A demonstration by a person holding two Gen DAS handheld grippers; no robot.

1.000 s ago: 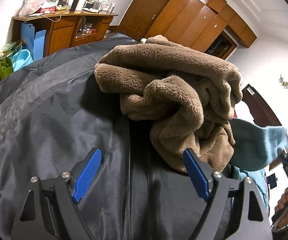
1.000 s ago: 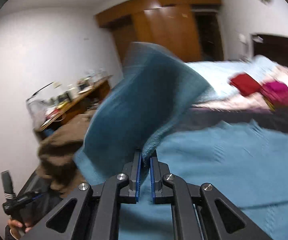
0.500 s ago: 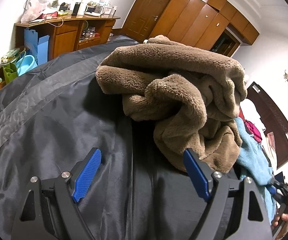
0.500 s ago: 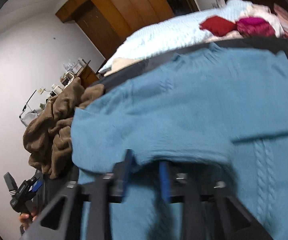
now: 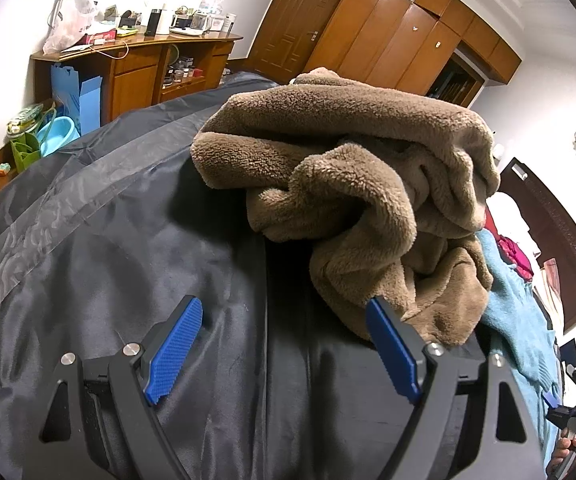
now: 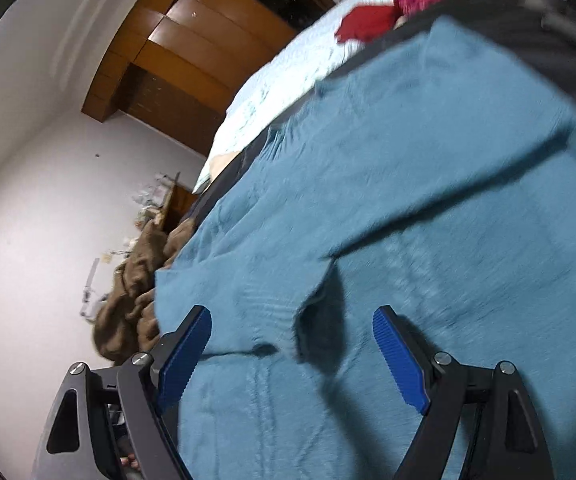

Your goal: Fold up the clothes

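Note:
A teal knitted sweater (image 6: pixel 408 184) lies spread on the dark sheet, one sleeve folded across its body. My right gripper (image 6: pixel 292 344) hovers over the sleeve's cuff end, its jaws opening wide; the cuff lies below and between them, loose, untouched by the pads. A crumpled brown fleece garment (image 5: pixel 360 184) sits in a heap on the dark sheet (image 5: pixel 108 248). My left gripper (image 5: pixel 284 344) stands open just before that heap, holding nothing, its right finger close to the fleece edge. The sweater's edge (image 5: pixel 520 304) shows at the right of the left wrist view. The fleece (image 6: pixel 132 304) appears left of the sweater.
A wooden desk (image 5: pixel 136 68) with clutter, a blue basin (image 5: pixel 58 130) and wooden wardrobes (image 5: pixel 400 36) stand beyond the bed. Red and pink clothes (image 6: pixel 392 12) lie on the pale bedspread (image 6: pixel 288 76) past the sweater. A hand (image 5: pixel 568 446) holds the other gripper at bottom right.
My right gripper carried the teal sleeve over the sweater, sank, rolled and opened, letting the sleeve drop onto the sweater. The left gripper stayed where it was, open.

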